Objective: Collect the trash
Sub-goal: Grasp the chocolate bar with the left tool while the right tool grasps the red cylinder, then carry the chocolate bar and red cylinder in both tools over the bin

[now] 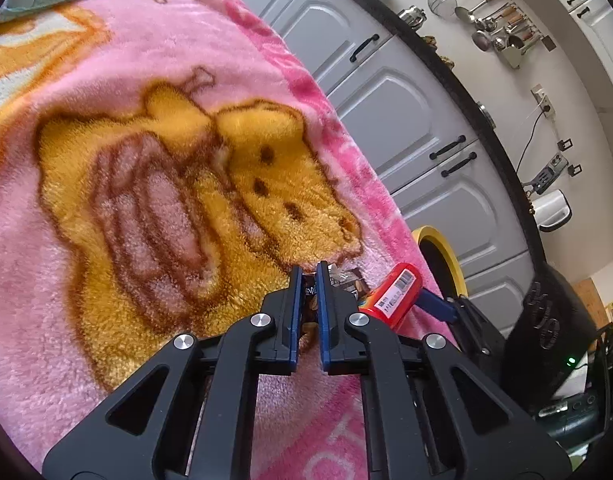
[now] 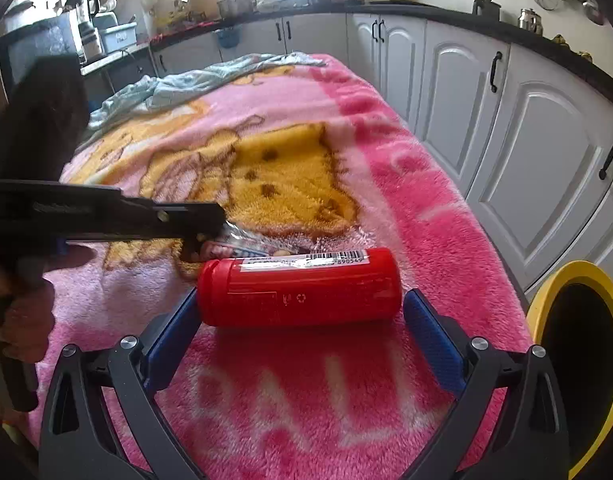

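A pink plush blanket (image 2: 386, 184) printed with a yellow cartoon figure covers the worktop in a kitchen, where a person holding two grippers is gathering trash. At left, the left gripper (image 1: 309, 276) has its jaws nearly together, clamped on a crinkled snack wrapper (image 1: 342, 278) that lies on the blanket; the wrapper's dark and silver foil pokes out past the blue pads toward the right. In the right wrist view the same gripper reaches in flat from the left, its tip on the wrapper (image 2: 258, 245) just behind the red bottle (image 2: 300, 286).

The bottle lies on its side near the blanket's right edge, its long axis running left to right across the right gripper (image 2: 302, 312), cap end to the left and barcode label on top. The right gripper's jaws stand wide apart, one blue pad beside each end of the bottle, so they bracket it lengthwise rather than across its narrow body. It cannot be told whether either pad touches it.

Farther right, off the edge of the worktop and lower, a yellow-rimmed bin (image 2: 578, 276) gapes open. The right gripper is the nearer to it, and the bottle sits between jaws and bin.
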`<action>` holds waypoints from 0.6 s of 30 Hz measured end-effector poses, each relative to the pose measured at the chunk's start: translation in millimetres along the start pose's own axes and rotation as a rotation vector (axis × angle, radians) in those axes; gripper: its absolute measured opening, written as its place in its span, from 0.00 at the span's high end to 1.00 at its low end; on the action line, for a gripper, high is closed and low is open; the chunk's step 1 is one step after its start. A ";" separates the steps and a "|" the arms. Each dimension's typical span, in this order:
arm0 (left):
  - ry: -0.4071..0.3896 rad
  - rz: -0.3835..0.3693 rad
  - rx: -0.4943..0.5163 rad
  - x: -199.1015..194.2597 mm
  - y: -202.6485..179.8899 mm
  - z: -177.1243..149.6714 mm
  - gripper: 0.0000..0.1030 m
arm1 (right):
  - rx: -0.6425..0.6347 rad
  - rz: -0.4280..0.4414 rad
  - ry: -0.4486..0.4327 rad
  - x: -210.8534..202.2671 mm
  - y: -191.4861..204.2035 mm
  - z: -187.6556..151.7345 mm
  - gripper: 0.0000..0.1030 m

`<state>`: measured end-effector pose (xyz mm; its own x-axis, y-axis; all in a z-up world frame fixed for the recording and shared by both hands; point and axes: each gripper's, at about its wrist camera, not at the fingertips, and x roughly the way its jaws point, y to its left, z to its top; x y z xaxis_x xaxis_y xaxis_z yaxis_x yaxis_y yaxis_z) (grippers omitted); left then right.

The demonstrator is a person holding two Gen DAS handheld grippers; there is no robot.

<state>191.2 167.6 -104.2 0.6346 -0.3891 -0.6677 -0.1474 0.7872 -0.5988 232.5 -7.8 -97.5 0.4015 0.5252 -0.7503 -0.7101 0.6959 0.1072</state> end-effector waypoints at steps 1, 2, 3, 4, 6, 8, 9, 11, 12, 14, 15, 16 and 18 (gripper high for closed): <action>-0.008 0.003 0.006 -3.0 -1.3 0.4 0.97 | 0.012 0.002 -0.002 0.1 -1.8 -0.1 0.09; -0.014 0.004 0.010 -5.5 -2.1 1.2 0.97 | 0.026 0.013 -0.008 -1.3 -4.7 -0.6 0.12; -0.021 0.005 0.014 -8.3 -3.4 1.9 0.97 | 0.031 0.012 -0.008 -1.5 -5.7 -0.5 0.12; -0.029 0.009 0.021 -11.5 -5.5 2.7 0.97 | 0.035 0.010 -0.010 -3.2 -7.1 -1.2 0.12; -0.045 0.013 0.035 -16.9 -10.1 4.3 0.97 | 0.048 0.013 -0.022 -8.6 -10.6 -2.7 0.12; -0.059 0.012 0.046 -22.0 -15.1 5.5 0.97 | 0.072 0.015 -0.041 -17.2 -15.7 -3.9 0.12; -0.069 0.006 0.053 -25.9 -19.3 6.2 0.97 | 0.084 0.021 -0.049 -22.9 -18.6 -4.6 0.12; -0.081 -0.004 0.067 -30.7 -26.8 7.6 0.97 | 0.093 0.010 -0.069 -34.0 -23.0 -5.4 0.12; -0.087 -0.005 0.075 -32.5 -30.6 7.9 0.97 | 0.100 0.007 -0.081 -40.8 -26.1 -5.8 0.12; -0.099 -0.007 0.096 -36.6 -39.2 9.0 0.97 | 0.118 0.006 -0.101 -53.9 -32.8 -6.9 0.12; -0.106 -0.013 0.107 -38.9 -44.7 9.5 0.97 | 0.126 0.001 -0.110 -59.9 -35.8 -7.2 0.12; -0.112 -0.021 0.117 -40.8 -50.1 10.1 0.97 | 0.138 -0.008 -0.121 -68.5 -40.5 -8.1 0.12; -0.123 -0.030 0.138 -43.5 -60.3 10.8 0.97 | 0.158 -0.019 -0.139 -81.2 -47.3 -9.9 0.12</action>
<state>180.7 142.3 -34.3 0.7266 -0.3583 -0.5863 -0.0272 0.8376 -0.5457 227.8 -88.2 -48.1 0.4975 0.5664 -0.6570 -0.6067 0.7686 0.2032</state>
